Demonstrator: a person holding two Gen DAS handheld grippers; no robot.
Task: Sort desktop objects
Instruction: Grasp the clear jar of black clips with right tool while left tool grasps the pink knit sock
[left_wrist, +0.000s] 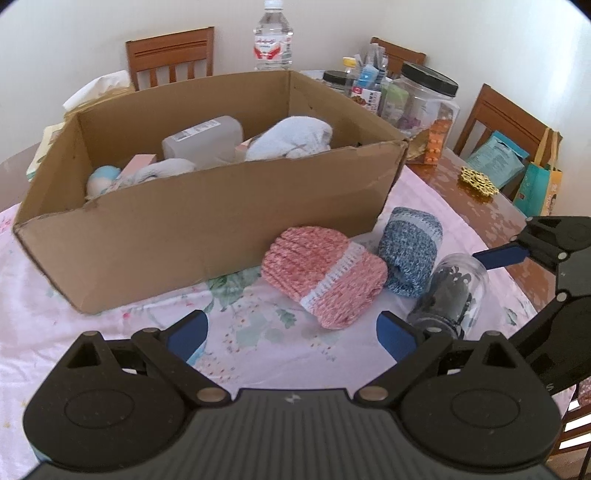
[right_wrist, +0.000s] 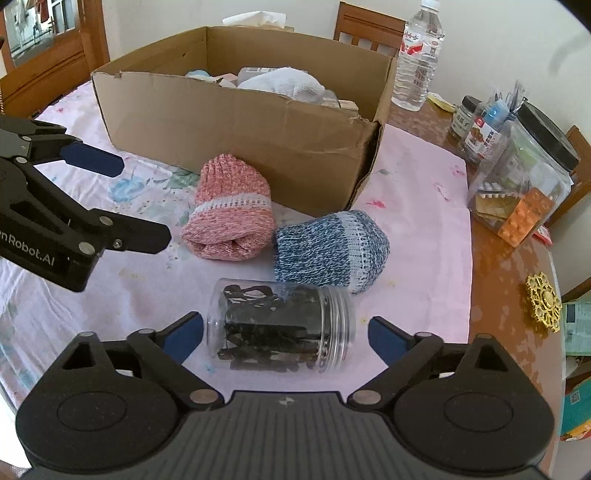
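blue-padded right claw wide apart around lying clear jar; left claw apart, empty

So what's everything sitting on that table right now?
cardboard box: one, brown, open, back of the cloth, holding white socks and bottles
pink sock roll: one, before the box
blue sock roll: one, right of the pink
clear jar: one, lidless, on its side, dark contents
water bottle: one, clear, behind the box
lidded jars: several, black lids, far right
gold ornament: one, bare wood edge
chairs: brown, around the table
left gripper: black, blue pads, open
right gripper: open around the jar
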